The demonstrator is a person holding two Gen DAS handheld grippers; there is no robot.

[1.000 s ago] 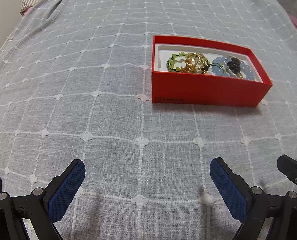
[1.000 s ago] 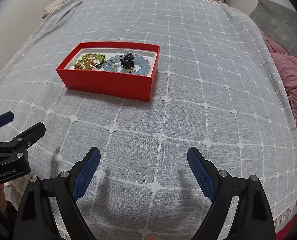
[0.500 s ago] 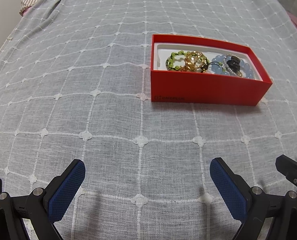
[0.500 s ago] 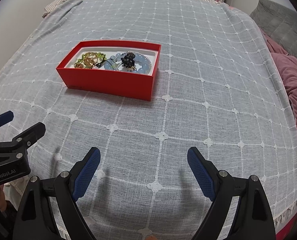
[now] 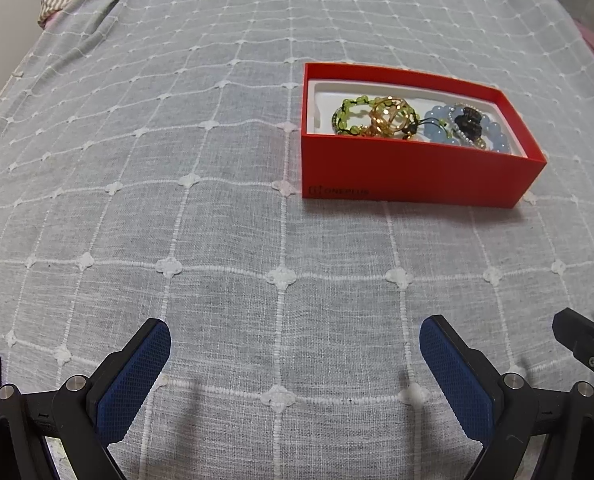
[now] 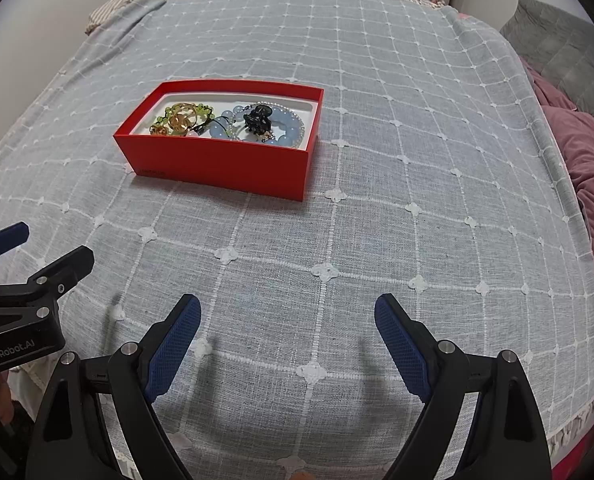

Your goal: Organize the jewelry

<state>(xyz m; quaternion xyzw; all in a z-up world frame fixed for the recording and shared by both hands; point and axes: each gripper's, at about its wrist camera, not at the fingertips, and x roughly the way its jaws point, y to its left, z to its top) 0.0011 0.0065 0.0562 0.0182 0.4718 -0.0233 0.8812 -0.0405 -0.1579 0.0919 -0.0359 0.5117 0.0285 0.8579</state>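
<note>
The red box [image 5: 413,172] sits mid-bed [image 5: 177,220], toward the head end, holding bracelets [image 5: 381,118]. The left gripper [image 5: 295,364] and right gripper [image 6: 288,332] hover near the foot edge, both spread wide, gripping nothing.

Legible text, two items.

1. Red box [image 5: 417,172], left wrist view: near side wall carries a tone-on-tone brand mark at its lower left corner, a small square logo followed by "ONEPLUS". Low contrast, darker red on red. In the right wrist view the same wall [image 6: 225,164] shows only a faint smudge of print at its lower left; not readable there.

2. Left tongs [image 6: 1,240], right wrist view: the black body at the left edge bears "GenRobot.AI" in pale grey lettering, slightly tilted.

No other text, numbers or signs readable in either view.
</note>
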